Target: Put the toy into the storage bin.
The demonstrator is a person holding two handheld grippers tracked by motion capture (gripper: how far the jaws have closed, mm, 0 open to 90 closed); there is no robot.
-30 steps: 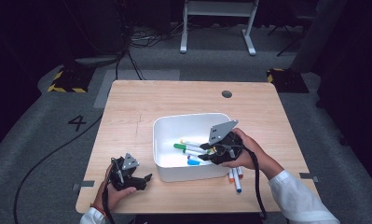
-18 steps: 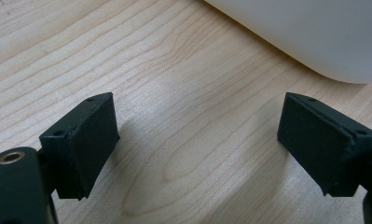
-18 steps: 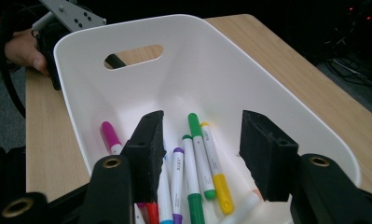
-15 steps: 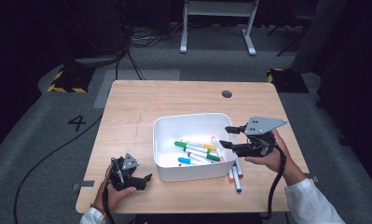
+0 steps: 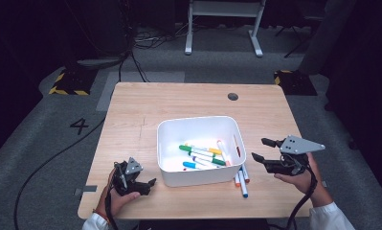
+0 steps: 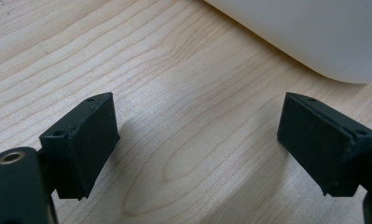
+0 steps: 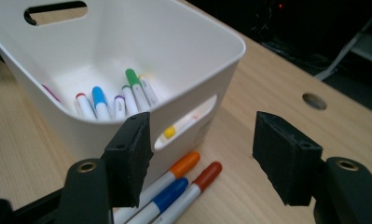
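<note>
at the left of the wooden table [image 5: 145, 105], the left gripper [image 5: 151, 182] rests low near the front edge, held in the person's left hand [image 5: 116, 196]. its jaws stand well apart with nothing but bare wood between them, and in the left gripper view the rounded corner of the white bin [image 6: 314, 32] curves just ahead of them.

the white bin [image 5: 167, 143] sits in the middle of the table, a little toward the person's side. inside it lies a loose bunch of markers [image 5: 200, 155], with green, blue, orange and red caps among them, lying flat on the bottom. in the right gripper view the bin's wall has a slot handle, and a yellow-capped marker shows through it.

just right of the bin, touching or nearly touching its wall, three markers on the table [image 5: 241, 179] lie side by side: orange, blue and red caps, seen close in the right gripper view [image 7: 183, 179].

further right, the right gripper [image 5: 264, 150] hovers beside the bin, held in the person's right hand [image 5: 298, 175], pointing toward the bin. its jaws have just been opening and stand apart, with nothing held between them; the three loose markers lie below and ahead of its tips.
</note>
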